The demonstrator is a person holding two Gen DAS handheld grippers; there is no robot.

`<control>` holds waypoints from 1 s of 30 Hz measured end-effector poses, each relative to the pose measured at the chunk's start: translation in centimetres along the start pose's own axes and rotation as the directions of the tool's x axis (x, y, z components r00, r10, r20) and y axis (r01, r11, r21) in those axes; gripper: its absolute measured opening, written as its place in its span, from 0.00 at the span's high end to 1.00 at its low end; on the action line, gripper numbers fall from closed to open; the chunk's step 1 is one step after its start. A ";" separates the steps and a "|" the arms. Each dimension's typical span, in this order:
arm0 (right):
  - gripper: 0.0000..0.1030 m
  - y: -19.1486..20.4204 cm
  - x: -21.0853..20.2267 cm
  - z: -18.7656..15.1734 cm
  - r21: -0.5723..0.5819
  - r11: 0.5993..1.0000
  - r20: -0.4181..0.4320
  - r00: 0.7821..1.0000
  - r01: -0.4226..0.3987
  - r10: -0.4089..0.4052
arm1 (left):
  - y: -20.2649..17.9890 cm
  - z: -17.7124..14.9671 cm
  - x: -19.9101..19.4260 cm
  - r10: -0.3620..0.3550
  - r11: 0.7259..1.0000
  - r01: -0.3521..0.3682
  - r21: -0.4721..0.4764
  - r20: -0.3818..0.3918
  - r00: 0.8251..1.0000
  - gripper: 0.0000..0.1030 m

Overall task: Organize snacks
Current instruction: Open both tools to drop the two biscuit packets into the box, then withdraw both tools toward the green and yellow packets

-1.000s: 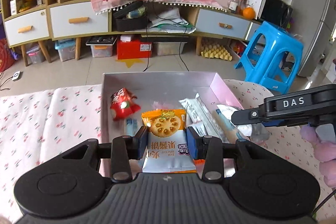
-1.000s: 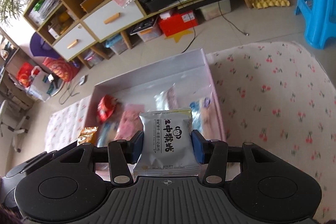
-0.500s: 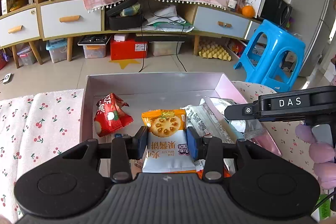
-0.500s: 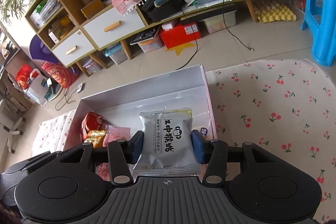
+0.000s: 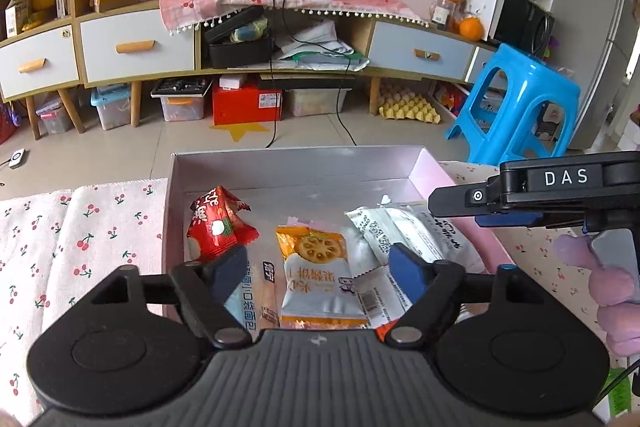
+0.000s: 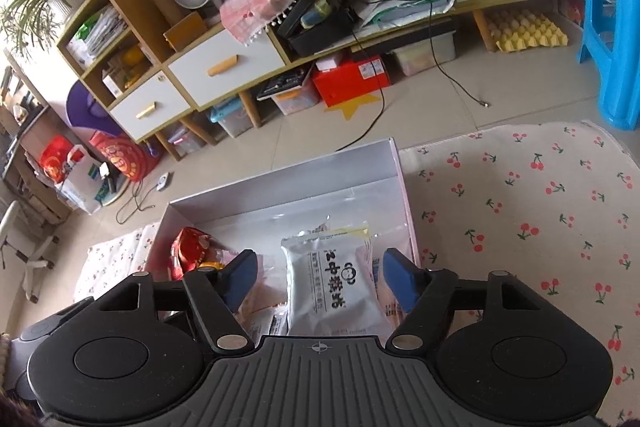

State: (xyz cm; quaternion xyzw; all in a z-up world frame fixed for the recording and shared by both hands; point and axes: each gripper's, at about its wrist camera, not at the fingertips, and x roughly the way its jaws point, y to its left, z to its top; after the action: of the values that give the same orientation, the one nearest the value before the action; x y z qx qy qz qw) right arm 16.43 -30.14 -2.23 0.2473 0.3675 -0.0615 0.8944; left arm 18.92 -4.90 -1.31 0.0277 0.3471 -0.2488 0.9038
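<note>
Both claws have spread, releasing crinkly foil packets (image 5: pixel 316 275) (image 6: pixel 334 287) into the box (image 5: pixel 296 167)

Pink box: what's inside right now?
The pink box holds a red packet, an orange biscuit packet and a silver packet, plus overlapping wrappers. What lies under them is covered.

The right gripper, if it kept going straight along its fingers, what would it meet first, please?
Most likely the silver snack packet lying between the opening jaws of the right gripper, untouched by the pads, in the box. Depth is hard to judge here.
</note>
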 end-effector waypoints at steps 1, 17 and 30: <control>0.28 0.0 -0.2 0.0 0.003 1.000 -0.003 1.000 0.002 -0.002 | -0.1 0.0 -0.3 0.001 1.000 -0.001 0.003 0.004 1.000 0.21; 0.19 2.7 -8.0 -4.5 -0.145 0.986 -0.044 0.995 0.085 -0.092 | -1.2 -2.4 -7.1 0.061 0.998 -0.061 -0.008 -0.024 0.998 0.01; 0.07 3.1 -12.6 -9.5 -0.246 0.955 -0.072 0.979 0.167 -0.190 | -1.7 -5.9 -10.8 0.069 0.991 -0.078 -0.106 -0.082 0.994 0.00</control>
State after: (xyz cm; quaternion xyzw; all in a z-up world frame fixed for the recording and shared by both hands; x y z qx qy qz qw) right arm 2.26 -23.70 1.93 0.1064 0.4353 -0.0854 0.8899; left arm 7.63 -0.39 1.40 0.0009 0.3942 -0.1947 0.8982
